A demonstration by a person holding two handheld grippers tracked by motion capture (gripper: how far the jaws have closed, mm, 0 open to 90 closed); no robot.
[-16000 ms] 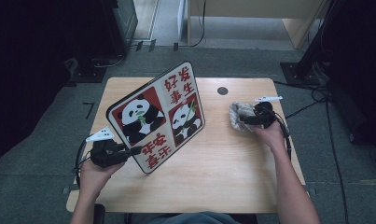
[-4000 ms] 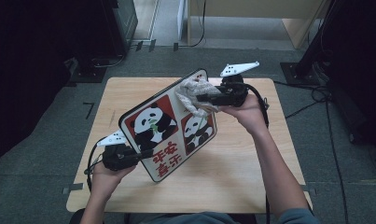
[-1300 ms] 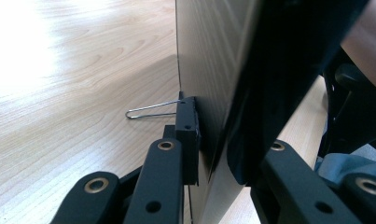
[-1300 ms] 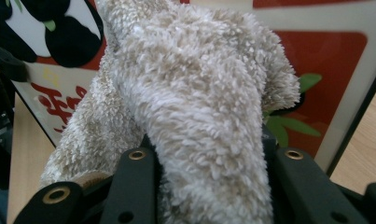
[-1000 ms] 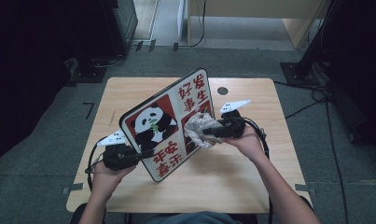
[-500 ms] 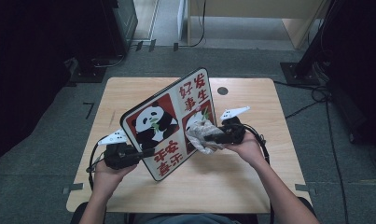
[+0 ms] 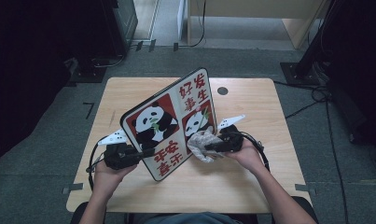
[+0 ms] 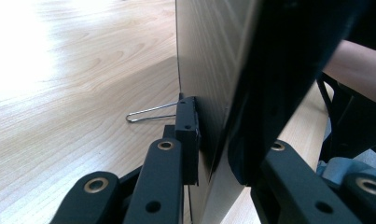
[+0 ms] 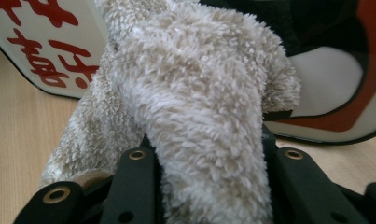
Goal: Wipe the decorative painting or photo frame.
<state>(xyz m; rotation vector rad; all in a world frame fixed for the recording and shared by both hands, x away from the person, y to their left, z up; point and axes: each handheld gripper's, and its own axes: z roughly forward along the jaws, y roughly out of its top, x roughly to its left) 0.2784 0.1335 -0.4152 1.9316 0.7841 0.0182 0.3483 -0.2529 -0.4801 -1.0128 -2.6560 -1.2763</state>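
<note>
A panda board [image 7: 169, 122] with red characters stands tilted on its lower edge on the wooden table [image 7: 251, 186]. My left gripper [image 7: 141, 153] is shut on the board's lower left edge; in the left gripper view the board [image 8: 213, 70] runs edge-on between the jaws, with a wire stand [image 8: 150, 112] behind it. My right gripper [image 7: 205, 148] is shut on a beige fluffy cloth [image 7: 200, 143], which presses against the board's lower right face. In the right gripper view the cloth [image 9: 199, 102] bulges out of the jaws, right in front of the board [image 9: 50, 42].
A round cable hole [image 7: 222, 91] lies in the table's far right part. Cables [image 7: 260, 144] trail from the right gripper over the table. Dark equipment and floor cables [image 7: 316, 93] surround the table. Bare wood lies at the near edge and far left.
My right gripper has moved the cloth down the board's face, from the middle toward its lower right part. The left gripper and the board have stayed put.
</note>
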